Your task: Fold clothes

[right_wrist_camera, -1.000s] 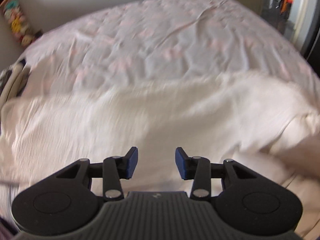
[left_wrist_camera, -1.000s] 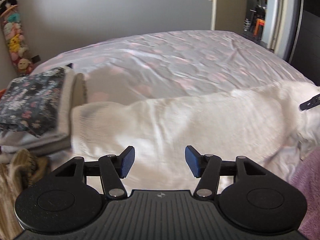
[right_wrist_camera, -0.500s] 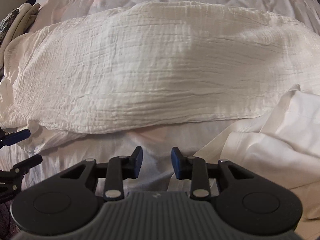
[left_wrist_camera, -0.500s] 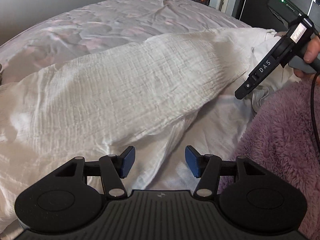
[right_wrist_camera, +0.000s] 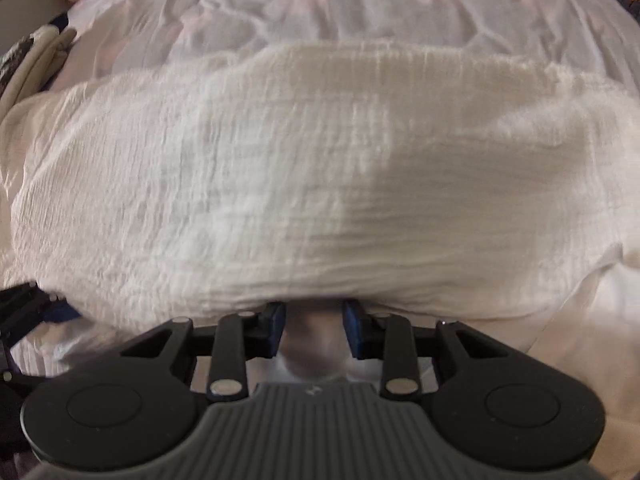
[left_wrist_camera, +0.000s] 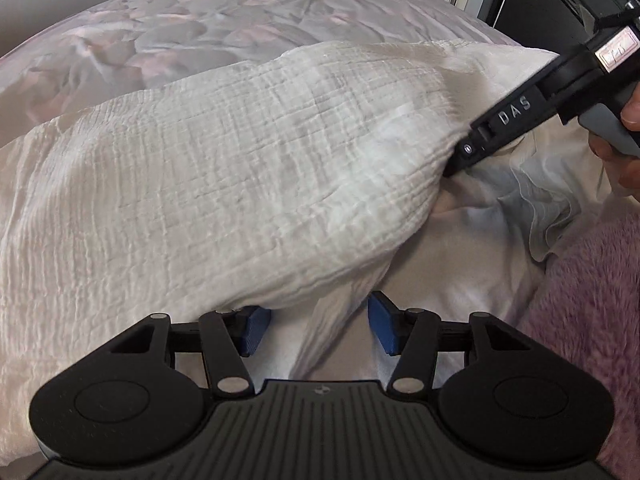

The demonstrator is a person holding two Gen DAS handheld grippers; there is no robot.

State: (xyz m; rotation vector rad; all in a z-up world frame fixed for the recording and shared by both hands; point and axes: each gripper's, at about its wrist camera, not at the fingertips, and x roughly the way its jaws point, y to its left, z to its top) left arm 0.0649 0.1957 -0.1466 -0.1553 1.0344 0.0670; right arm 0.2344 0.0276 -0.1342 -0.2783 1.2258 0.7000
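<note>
Both hand-held grippers (left_wrist_camera: 318, 330) (right_wrist_camera: 314, 334) steeply downward

Each gripper has a black body with a ribbed grey deck between two round black discs. Black linkage bars with silver pivot screws run forward to blue ribbed pads (left_wrist_camera: 256, 330). The left gripper (left_wrist_camera: 316, 330) and right gripper (right_wrist_camera: 314, 334) look alike. Seen from the side, the right one carries white letters "DAS", a pale label (unreadable), a grey trigger under the person's fingers (left_wrist_camera: 634, 114) and a green light.
</note>
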